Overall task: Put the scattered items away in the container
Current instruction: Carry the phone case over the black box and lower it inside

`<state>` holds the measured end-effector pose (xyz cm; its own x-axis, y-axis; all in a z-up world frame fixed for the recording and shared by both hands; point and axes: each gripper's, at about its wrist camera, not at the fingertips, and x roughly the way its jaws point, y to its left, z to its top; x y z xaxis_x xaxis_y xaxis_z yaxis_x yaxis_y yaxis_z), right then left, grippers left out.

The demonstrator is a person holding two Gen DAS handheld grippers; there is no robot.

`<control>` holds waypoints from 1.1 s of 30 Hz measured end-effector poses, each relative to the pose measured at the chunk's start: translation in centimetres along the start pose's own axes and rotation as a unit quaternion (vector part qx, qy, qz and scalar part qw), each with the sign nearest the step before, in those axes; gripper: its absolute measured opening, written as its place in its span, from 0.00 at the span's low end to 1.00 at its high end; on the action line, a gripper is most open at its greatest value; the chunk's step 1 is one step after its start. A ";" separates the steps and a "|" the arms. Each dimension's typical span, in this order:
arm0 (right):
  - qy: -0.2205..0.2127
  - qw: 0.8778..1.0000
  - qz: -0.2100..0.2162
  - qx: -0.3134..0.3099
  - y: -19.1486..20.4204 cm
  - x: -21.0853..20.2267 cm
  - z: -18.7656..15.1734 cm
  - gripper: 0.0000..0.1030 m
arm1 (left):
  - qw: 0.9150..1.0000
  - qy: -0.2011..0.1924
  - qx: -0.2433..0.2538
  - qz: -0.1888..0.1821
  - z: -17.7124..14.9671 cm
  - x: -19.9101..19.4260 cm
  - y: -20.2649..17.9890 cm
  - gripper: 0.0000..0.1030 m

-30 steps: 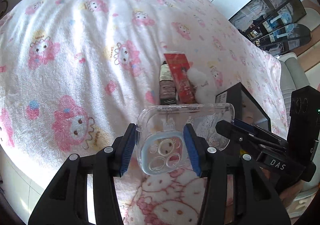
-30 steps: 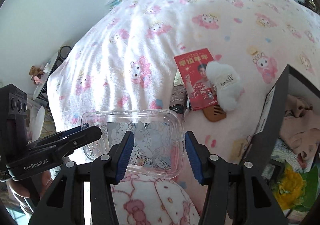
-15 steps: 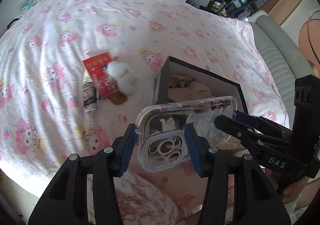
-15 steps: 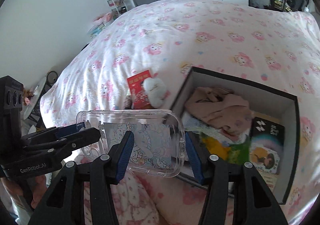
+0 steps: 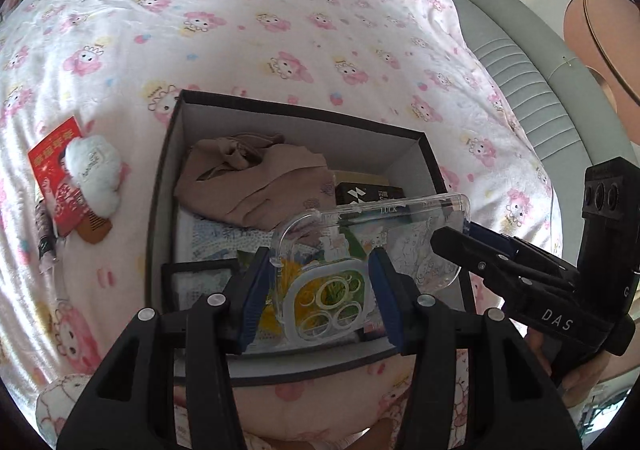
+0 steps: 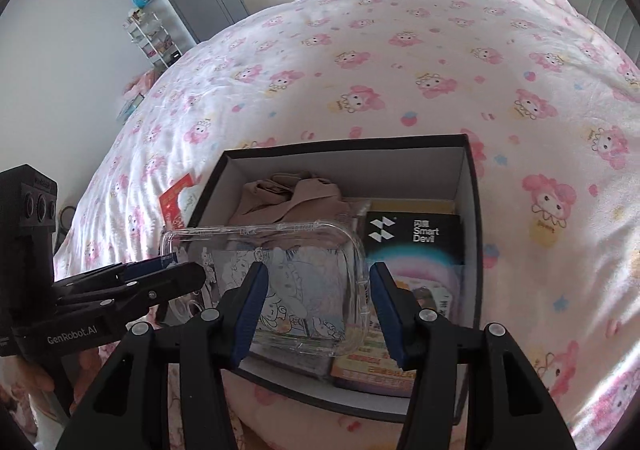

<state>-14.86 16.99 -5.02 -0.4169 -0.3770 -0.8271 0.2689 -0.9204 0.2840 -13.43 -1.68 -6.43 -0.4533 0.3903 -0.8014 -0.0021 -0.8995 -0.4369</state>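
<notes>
Both grippers hold one clear phone case [image 5: 372, 246] together. The left gripper [image 5: 320, 290] has its jaws closed on the camera end of the case, and the right gripper [image 6: 316, 302] has its jaws closed on the other end, so the case hangs level between them.

One second ago the case was above the bare blanket, close to the red booklet. Now it is above the open black box [image 5: 160, 185] on the bed [image 5: 280, 29], over the near part of the box, not yet lying inside. The grip of both grippers looks the same as before.

Inside the box there are a beige cloth [image 5: 248, 177] and a black carton [image 6: 416, 234] with white letters. The red booklet [image 5: 52, 157], the white fluffy pad [image 5: 94, 173] and a brown comb [image 5: 94, 228] lie on the blanket at the left of the box, outside it.
</notes>
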 end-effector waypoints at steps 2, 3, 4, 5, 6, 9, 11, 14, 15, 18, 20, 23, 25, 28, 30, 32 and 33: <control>0.000 1.000 -0.003 0.012 -1.2 0.7 0.2 0.48 | 1.000 -0.003 0.004 -0.005 0.6 1.2 -0.1 0.49; 0.004 1.000 -0.002 0.018 -1.7 1.1 0.3 0.48 | 1.000 -0.001 0.002 -0.009 1.1 1.9 0.0 0.49; 0.008 1.000 -0.005 0.023 -2.2 1.6 0.4 0.48 | 1.000 0.001 0.000 -0.016 1.5 2.5 0.0 0.49; 0.012 1.000 -0.011 0.025 -2.6 2.0 0.6 0.48 | 1.000 0.003 -0.002 -0.020 2.0 3.2 0.1 0.49; 0.013 0.999 -0.015 0.027 -3.0 2.4 0.8 0.48 | 1.000 0.007 -0.004 -0.024 2.5 3.9 0.3 0.49; 0.014 0.999 -0.029 0.029 -3.9 3.4 1.9 0.48 | 0.999 0.027 -0.006 -0.031 3.7 5.9 0.4 0.50; 0.010 0.999 -0.050 0.019 -4.1 4.0 2.5 0.48 | 0.999 0.041 -0.001 -0.029 4.1 7.4 0.3 0.51; 0.023 0.997 -0.069 0.021 -4.4 5.8 2.7 0.48 | 0.998 0.060 -0.004 -0.020 4.5 9.3 0.8 0.54; 0.028 0.997 -0.070 0.024 -4.7 6.4 2.6 0.48 | 0.998 0.064 -0.006 -0.018 4.7 9.8 1.0 0.54; 0.031 0.997 -0.067 0.031 -5.1 7.3 2.4 0.48 | 0.997 0.068 -0.007 -0.024 5.2 10.5 1.3 0.54; 0.027 0.996 -0.074 0.031 -5.3 7.2 2.8 0.48 | 0.997 0.070 -0.004 -0.027 5.6 10.9 1.2 0.54; 0.025 0.995 -0.087 0.031 -5.4 7.5 3.6 0.48 | 0.997 0.077 0.011 -0.014 5.9 11.7 0.8 0.60; 0.036 0.995 -0.093 0.027 -5.2 8.0 4.0 0.48 | 0.997 0.081 0.007 -0.013 5.9 12.0 1.1 0.61; 0.039 0.995 -0.094 0.022 -5.1 8.0 4.0 0.48 | 0.997 0.077 0.000 -0.029 5.6 11.5 1.9 0.59; 0.024 0.996 -0.085 0.025 -5.3 7.1 3.6 0.48 | 0.998 0.065 -0.004 -0.026 5.2 10.8 2.4 0.50; -0.015 0.996 -0.081 0.024 -5.6 5.7 3.1 0.48 | 0.998 0.055 -0.006 -0.018 4.8 10.1 2.8 0.47; -0.027 0.996 -0.075 0.029 -5.8 5.4 2.8 0.48 | 0.998 0.054 -0.005 -0.013 4.7 9.9 2.9 0.46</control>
<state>-21.13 19.97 -9.77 -0.4954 -0.2377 -0.8355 0.1500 -0.9708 0.1872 -22.11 -1.33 -13.77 -0.3548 0.4332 -0.8285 -0.0032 -0.8867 -0.4623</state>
